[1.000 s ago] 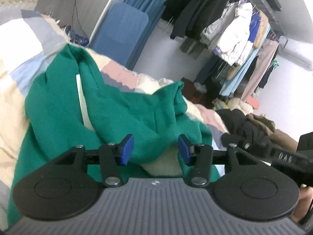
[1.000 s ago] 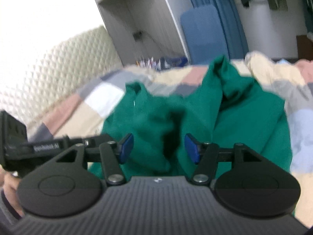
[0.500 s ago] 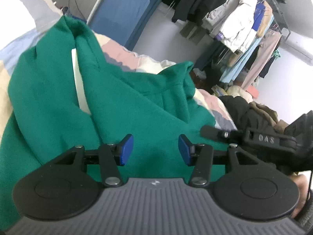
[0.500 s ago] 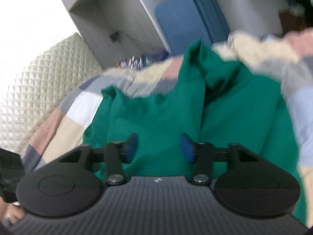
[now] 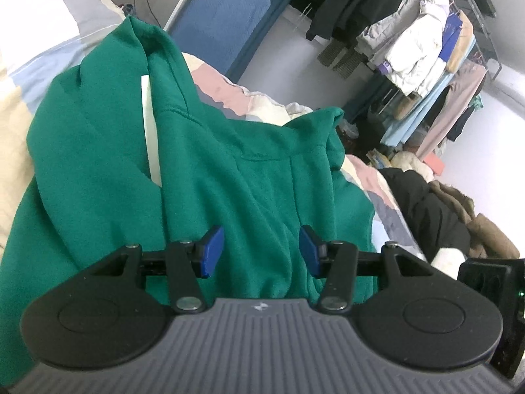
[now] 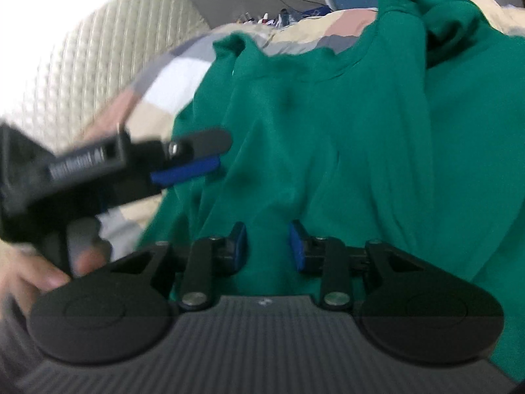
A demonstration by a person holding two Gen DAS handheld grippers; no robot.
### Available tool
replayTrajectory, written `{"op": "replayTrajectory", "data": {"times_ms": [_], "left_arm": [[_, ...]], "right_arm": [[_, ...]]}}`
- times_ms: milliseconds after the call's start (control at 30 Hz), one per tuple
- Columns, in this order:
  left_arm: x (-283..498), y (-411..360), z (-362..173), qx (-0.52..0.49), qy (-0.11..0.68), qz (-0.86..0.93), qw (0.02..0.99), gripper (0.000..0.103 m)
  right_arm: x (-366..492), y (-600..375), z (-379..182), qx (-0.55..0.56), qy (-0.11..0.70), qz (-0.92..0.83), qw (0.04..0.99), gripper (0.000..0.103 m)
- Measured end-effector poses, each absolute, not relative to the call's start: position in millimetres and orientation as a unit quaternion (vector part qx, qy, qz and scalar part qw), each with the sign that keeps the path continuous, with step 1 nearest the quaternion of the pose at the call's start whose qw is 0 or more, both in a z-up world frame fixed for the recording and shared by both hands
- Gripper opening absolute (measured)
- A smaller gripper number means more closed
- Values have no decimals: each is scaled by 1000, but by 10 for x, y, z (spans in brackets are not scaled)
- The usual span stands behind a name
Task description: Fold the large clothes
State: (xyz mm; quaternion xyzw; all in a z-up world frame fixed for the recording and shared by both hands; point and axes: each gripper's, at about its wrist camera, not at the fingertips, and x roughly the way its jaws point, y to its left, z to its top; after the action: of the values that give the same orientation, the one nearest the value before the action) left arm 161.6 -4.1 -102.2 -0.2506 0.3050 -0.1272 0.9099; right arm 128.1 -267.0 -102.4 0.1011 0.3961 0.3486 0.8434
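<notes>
1. A large green hoodie [image 5: 236,177] lies crumpled on a bed, on top of a patchwork quilt [image 5: 36,42] with pale cream, pink, grey and light blue squares.
2. In the left wrist view, a white strip [image 5: 151,138] shows inside a long fold of the hoodie, and the cloth rises to a point at the far end.
3. The left gripper [image 5: 262,252] is low over the near part of the hoodie. Its jaws stand about half open, with blue pads on both sides, and green cloth lies under the gap. The pads do not press on the cloth, so it holds nothing.
4. The right gripper [image 6: 266,245] is also close over the hoodie, at the near edge of it. Its jaws have just been closing and now the gap is narrow. A ridge of green cloth sits in this gap, but this view is blurred and I cannot tell if the pads already pinch it.
5. In the right wrist view the left gripper [image 6: 193,154] appears from the side, just at the left edge of the hoodie, and a hand [image 6: 39,272] holds its handle.
6. Behind the bed there is a blue padded board [image 5: 223,23] leaning on the wall, and a rack of hanging clothes [image 5: 420,42] stands to the right.
7. A dark coat [image 5: 423,210] lies in a heap beside the bed on the right side.
8. A quilted headboard [image 6: 98,65] is on the left in the right wrist view.
</notes>
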Motion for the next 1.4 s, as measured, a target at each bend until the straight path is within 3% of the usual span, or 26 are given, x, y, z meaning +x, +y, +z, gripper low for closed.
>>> {"op": "replayTrajectory", "data": {"times_ms": [267, 400, 567, 833, 933, 1000, 1200, 1267, 1300, 1333, 1400], "left_arm": [[1610, -71, -1070, -247, 313, -118, 909, 57], [1590, -3, -1088, -268, 309, -127, 904, 56], [1576, 22, -1097, -285, 304, -131, 899, 56], [1571, -15, -1129, -247, 315, -78, 913, 56], [1550, -12, -1122, -238, 313, -53, 918, 60], [1557, 1, -1144, -238, 321, -40, 916, 66], [1587, 36, -1229, -269, 338, -51, 900, 64], [1584, 8, -1222, -264, 335, -50, 903, 49], [1575, -3, -1213, -263, 331, -52, 905, 28], [1573, -7, -1199, -261, 327, -56, 907, 14], [1553, 21, -1164, -265, 319, -51, 908, 7]], "right_arm": [[1234, -2733, -814, 84, 384, 340, 855, 35], [1195, -2999, -621, 105, 354, 335, 867, 54], [1378, -3307, -592, 155, 347, 272, 884, 55], [1678, -3345, -1035, 181, 420, 216, 863, 55], [1726, -3260, -1109, 170, 424, 222, 861, 35], [1721, -3267, -1080, 171, 420, 232, 861, 14], [1567, -3220, -737, 161, 350, 281, 879, 10], [1521, -3300, -640, 170, 330, 286, 884, 10], [1512, -3328, -601, 170, 323, 285, 887, 10], [1502, -3366, -588, 166, 318, 280, 890, 10], [1500, -3419, -567, 159, 311, 265, 899, 10]]}}
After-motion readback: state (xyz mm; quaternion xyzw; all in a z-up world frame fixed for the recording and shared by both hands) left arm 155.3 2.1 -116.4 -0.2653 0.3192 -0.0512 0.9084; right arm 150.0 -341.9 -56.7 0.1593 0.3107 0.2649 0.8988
